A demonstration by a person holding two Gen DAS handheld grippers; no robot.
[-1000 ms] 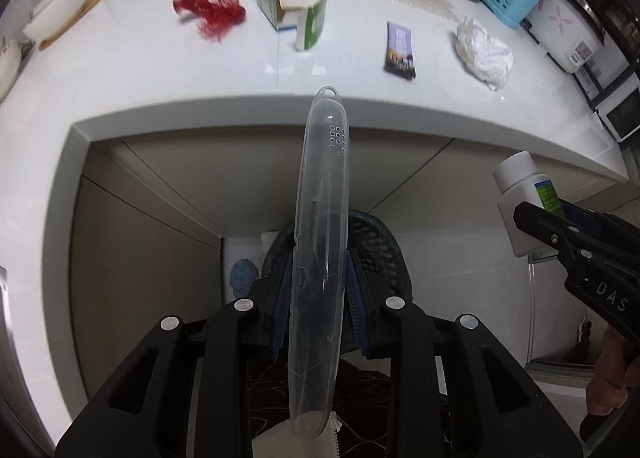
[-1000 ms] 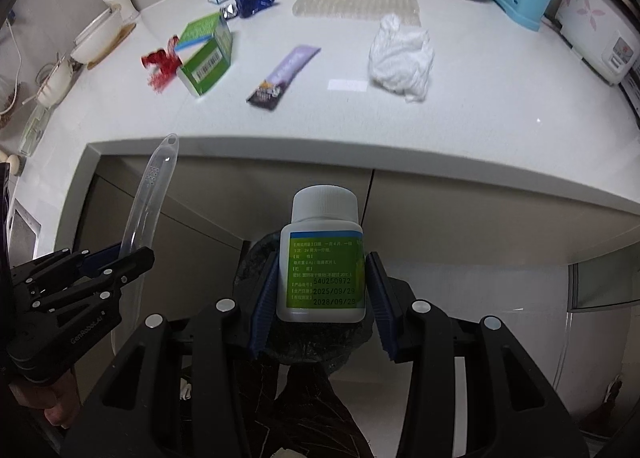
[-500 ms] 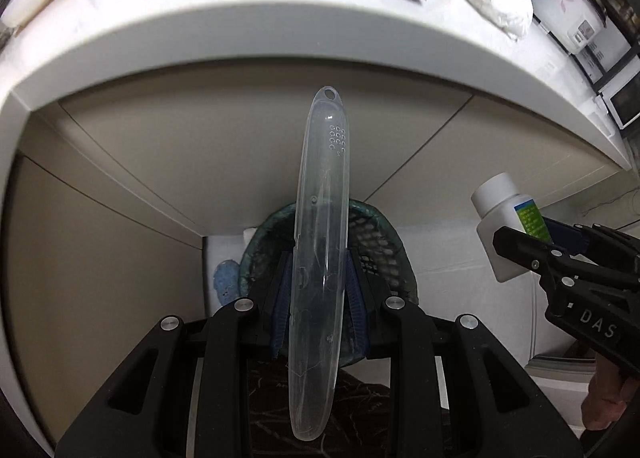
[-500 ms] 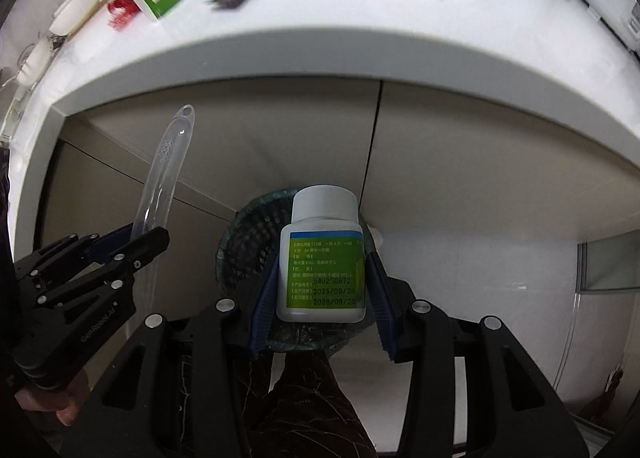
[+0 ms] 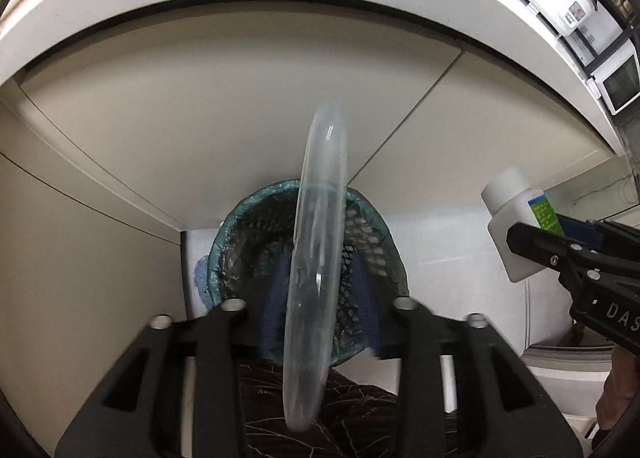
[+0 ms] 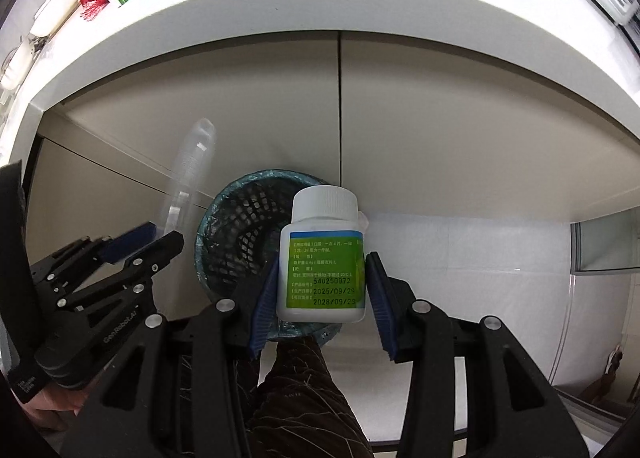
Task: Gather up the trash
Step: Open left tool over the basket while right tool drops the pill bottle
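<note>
Because both loads hang over the bin (image 6: 256, 242) ahead, each spread hand-held gripper, left (image 5: 318, 298) and right (image 6: 322, 294), seems to be dropping its clear case (image 5: 316, 250) or pill bottle (image 6: 322, 258).

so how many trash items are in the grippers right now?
2. A clear case sits between the open left gripper fingers; a pill bottle sits in the opened right gripper. Both are over the bin. More may lie hidden inside the bin.
</note>
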